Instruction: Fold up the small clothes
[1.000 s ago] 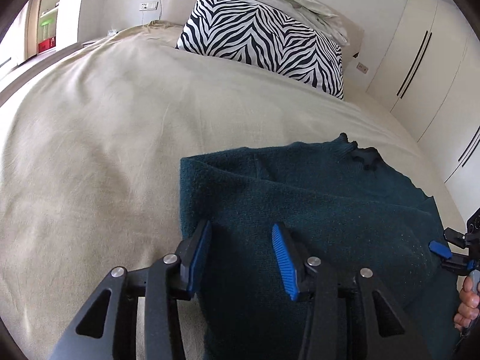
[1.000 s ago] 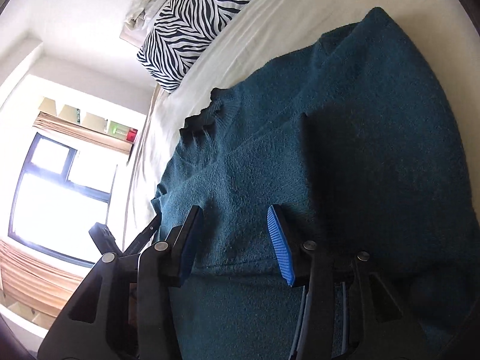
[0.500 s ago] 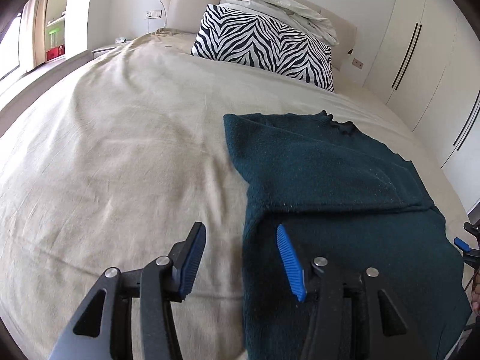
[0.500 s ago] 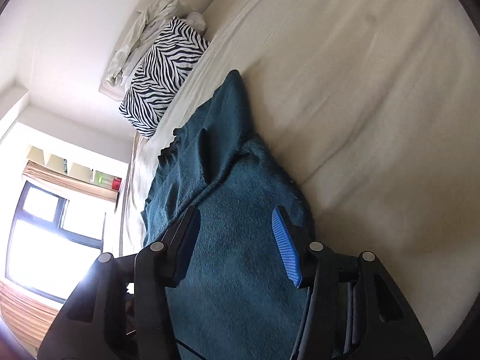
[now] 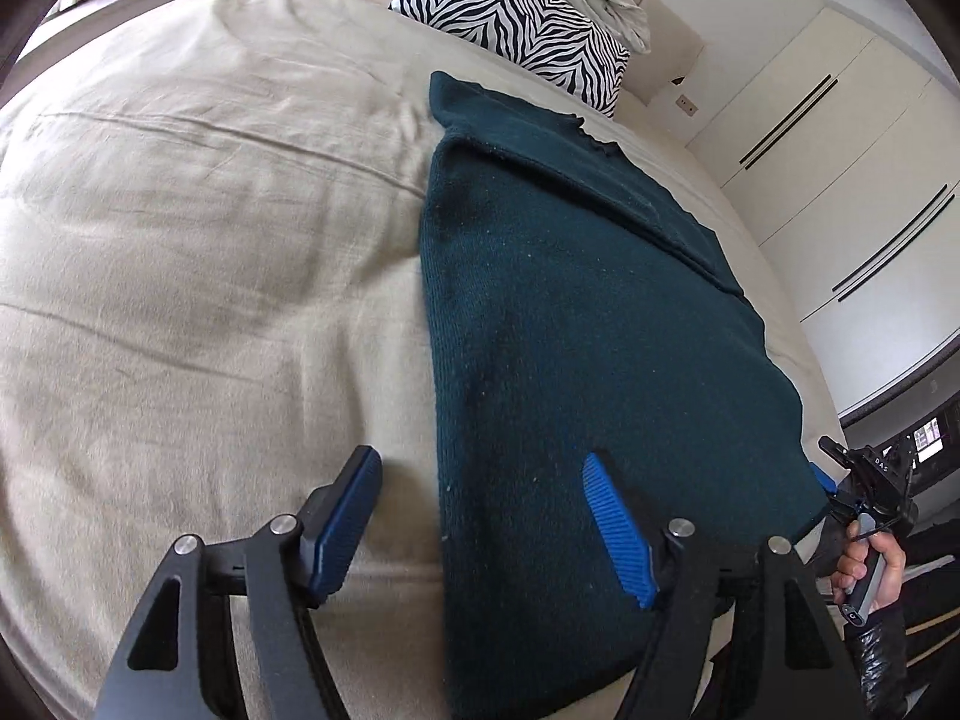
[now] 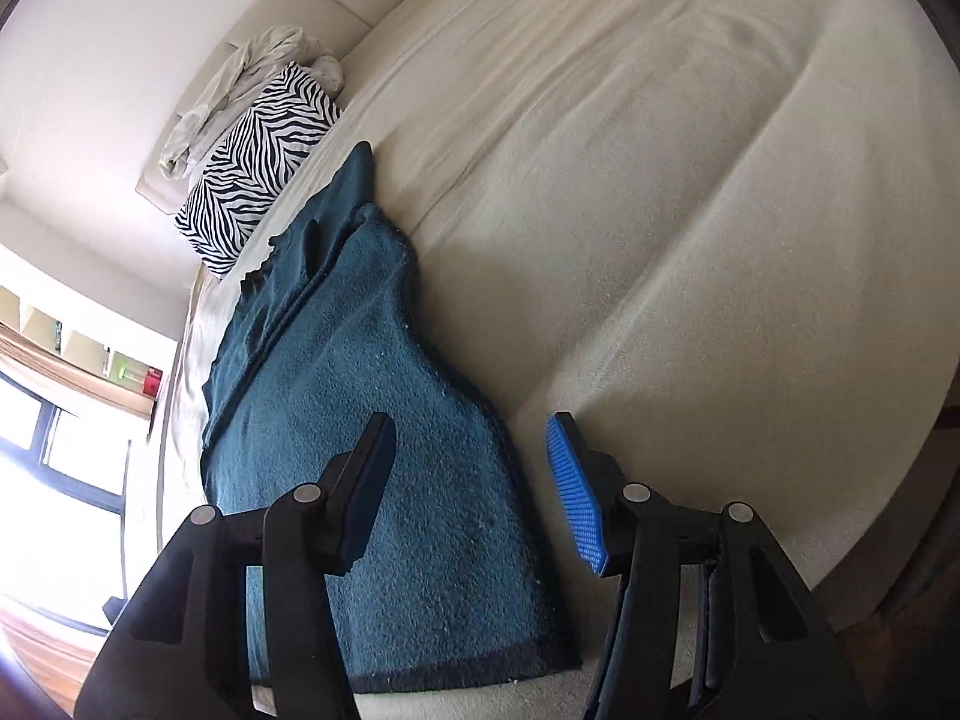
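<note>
Both grippers have pulled back to sweater's near hem | left gripper (image 5: pixel 480 516) agape, empty | right gripper (image 6: pixel 471 492) agape, empty | teal sweater (image 5: pixel 576 324) folded on bed (image 5: pixel 210 240) | zebra pillow (image 5: pixel 516 18) at 12 o'clock

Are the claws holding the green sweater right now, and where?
No, nothing is held. The left claw and right claw are both open, each straddling a side edge near the bottom of the sweater, which lies flat on the bed.
</note>
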Demonstrator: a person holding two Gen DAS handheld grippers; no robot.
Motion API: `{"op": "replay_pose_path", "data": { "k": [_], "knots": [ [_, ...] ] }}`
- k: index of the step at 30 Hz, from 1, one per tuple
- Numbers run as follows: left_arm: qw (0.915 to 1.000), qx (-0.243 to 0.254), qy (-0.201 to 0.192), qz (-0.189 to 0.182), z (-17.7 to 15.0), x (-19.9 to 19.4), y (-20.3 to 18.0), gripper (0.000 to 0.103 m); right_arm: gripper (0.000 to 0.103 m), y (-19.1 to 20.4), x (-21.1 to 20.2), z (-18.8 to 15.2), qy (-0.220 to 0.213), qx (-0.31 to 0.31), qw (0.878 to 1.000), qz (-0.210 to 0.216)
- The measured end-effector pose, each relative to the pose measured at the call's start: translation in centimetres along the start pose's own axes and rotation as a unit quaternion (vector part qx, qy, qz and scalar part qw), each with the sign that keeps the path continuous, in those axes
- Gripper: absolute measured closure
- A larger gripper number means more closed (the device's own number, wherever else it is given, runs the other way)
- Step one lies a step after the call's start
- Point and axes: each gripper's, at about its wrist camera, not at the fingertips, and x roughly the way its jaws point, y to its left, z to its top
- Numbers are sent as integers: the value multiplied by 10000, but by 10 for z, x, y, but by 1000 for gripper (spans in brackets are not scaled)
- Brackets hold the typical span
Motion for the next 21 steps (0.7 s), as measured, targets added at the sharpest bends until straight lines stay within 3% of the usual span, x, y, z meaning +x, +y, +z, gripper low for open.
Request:
{"op": "replay_pose_path", "data": {
  "k": [5,16,21],
  "knots": [
    [9993,-115,348,-83,-17,-7,3,31,52,-5,-14,-12,27,-41,10000,-5],
    [9976,29,691,-28,-31,-6,-3,33,52,-19,-44,-18,35,-67,9995,-314],
    [9971,74,744,109,-31,-3,-5,46,52,-15,-35,-24,295,-263,9984,-413]
  ]
}}
